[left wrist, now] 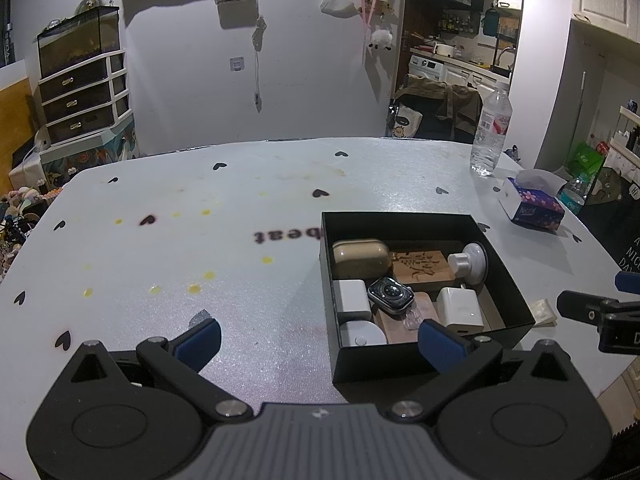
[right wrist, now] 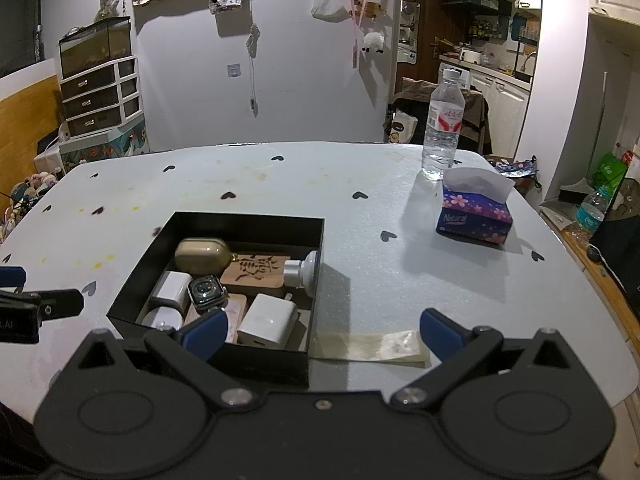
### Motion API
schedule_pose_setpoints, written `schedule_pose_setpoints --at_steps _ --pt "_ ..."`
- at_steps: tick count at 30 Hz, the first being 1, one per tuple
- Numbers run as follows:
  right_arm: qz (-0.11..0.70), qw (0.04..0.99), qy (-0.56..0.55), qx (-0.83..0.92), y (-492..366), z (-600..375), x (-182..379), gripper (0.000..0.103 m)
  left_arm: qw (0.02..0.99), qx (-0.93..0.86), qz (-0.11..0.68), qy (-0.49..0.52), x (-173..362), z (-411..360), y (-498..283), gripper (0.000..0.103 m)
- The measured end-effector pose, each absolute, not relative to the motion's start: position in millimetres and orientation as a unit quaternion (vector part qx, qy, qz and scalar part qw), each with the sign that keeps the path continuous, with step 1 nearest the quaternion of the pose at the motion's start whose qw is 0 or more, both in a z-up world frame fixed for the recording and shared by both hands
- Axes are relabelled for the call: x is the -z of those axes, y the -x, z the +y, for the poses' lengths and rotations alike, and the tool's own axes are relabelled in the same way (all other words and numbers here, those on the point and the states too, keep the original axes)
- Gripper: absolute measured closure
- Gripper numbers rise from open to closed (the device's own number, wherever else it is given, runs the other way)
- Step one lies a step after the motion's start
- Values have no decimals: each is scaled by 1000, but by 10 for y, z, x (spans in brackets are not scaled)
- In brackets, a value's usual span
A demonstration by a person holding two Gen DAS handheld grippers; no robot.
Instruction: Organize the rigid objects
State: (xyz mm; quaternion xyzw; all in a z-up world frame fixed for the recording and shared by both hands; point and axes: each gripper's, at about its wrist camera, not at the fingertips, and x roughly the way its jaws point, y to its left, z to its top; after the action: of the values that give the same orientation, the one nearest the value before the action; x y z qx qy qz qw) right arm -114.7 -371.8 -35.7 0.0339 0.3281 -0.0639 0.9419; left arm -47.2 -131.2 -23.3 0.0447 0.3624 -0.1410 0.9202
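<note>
The black box [left wrist: 424, 216] sits on the white bench [left wrist: 240, 208], toward its near right part in the left wrist view and near left in the right wrist view. Inside lie a tan oval case [right wrist: 202, 256] at the far left, a carved wooden tag [right wrist: 256, 274] beside it, and a white suction hook [left wrist: 468, 262] against the right wall. Nearer are a smartwatch [left wrist: 390, 294], a small white adapter [right wrist: 172, 288] to its left, a larger white charger [right wrist: 268, 324] to its right, and a round white piece [left wrist: 362, 334] in the near left corner, half hidden by the box's near wall. A wooden piece under the watch is mostly covered, and what it is cannot be told.

The left claw [left wrist: 320, 340] has its fingers wide apart and holds nothing; its right blue pad [left wrist: 440, 344] overlaps the box's near edge in view. The right claw [right wrist: 322, 332] is likewise spread and empty, its left pad in front of the box's near right corner.

A flat strip of yellowish tape [right wrist: 368, 348] lies on the bench, touching the box's right side. A water bottle [right wrist: 442, 128] and a tissue box [right wrist: 474, 212] stand well apart at the far right. The left half of the bench is broad and open. Each claw shows only partly, cut off at the edge of the other's view.
</note>
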Motion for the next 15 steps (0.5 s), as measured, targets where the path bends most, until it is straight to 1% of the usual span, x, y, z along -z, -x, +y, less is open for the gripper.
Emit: schedule_pose_setpoints --at_steps 15 --pt "331 941 -37 65 1109 -3728 370 0 920 140 363 -45 227 -1292 462 0"
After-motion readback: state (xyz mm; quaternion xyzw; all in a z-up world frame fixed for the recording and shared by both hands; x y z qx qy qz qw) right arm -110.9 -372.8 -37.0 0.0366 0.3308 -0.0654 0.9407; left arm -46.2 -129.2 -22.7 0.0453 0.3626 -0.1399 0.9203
